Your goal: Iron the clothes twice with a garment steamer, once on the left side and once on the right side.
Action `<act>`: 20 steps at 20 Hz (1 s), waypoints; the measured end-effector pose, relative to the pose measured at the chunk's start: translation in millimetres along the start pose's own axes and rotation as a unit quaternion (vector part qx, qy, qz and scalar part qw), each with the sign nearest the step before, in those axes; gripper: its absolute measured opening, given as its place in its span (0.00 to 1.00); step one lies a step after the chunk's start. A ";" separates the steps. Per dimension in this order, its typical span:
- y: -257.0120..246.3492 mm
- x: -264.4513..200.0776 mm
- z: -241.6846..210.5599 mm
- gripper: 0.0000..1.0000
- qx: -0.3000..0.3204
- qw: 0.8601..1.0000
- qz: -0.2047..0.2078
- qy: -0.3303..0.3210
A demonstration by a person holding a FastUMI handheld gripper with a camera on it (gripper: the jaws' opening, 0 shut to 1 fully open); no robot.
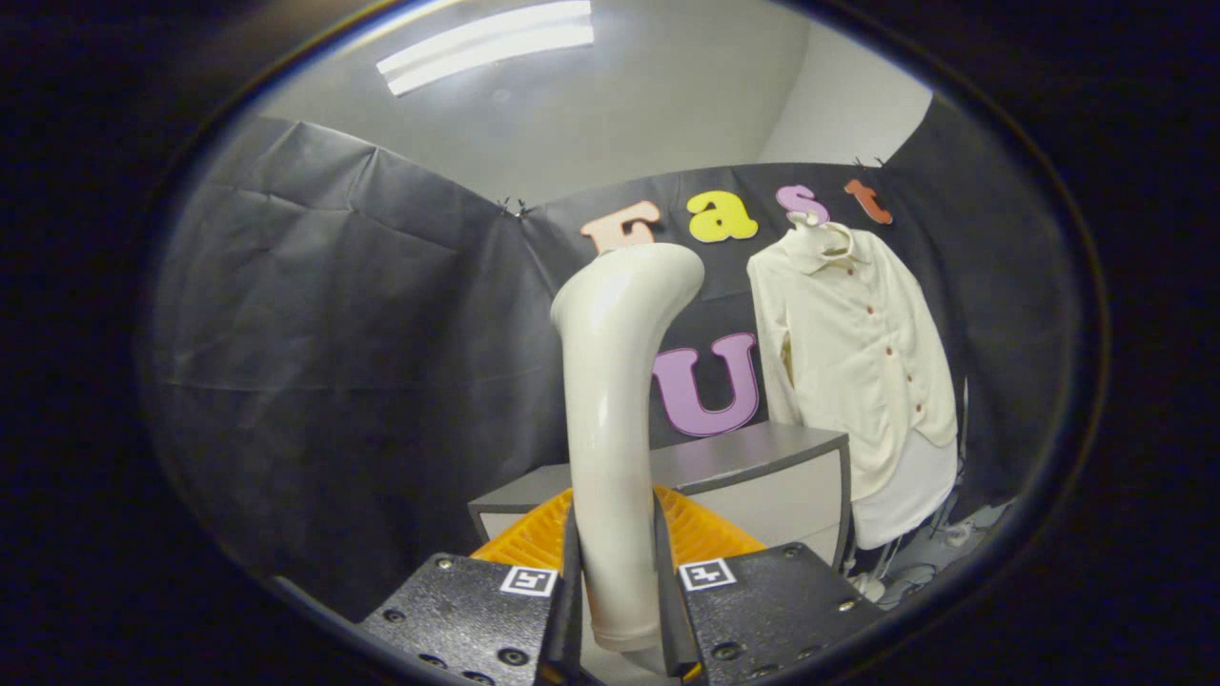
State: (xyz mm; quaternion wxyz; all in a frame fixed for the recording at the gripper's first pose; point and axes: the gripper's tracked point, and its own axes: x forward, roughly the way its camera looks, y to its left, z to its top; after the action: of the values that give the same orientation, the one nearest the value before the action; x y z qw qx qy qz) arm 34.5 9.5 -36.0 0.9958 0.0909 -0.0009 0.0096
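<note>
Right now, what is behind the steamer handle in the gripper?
The gripper is shut on the steamer handle. Behind its lower part sits an orange slatted basket and a grey cabinet; the handle covers their middles. The cream shirt hangs off to the side, uncovered.

We count one glossy cream plastic steamer handle (615, 419), one cream button-up shirt (858, 353) hanging beside it, one orange ribbed plastic crate (701, 534) below it, and one grey cabinet (762, 467) behind it.
</note>
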 end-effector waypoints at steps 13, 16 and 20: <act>41.4 5.8 24.3 0.32 -0.098 0.995 -0.029 0.005; 26.8 3.8 24.1 0.32 -0.084 0.995 -0.053 0.013; 21.6 0.2 29.3 0.32 -0.101 0.993 -0.062 -0.007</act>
State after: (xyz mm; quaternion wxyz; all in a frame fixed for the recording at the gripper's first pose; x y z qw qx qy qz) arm 34.3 25.5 -3.3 0.9985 -0.0099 -0.0035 -0.0530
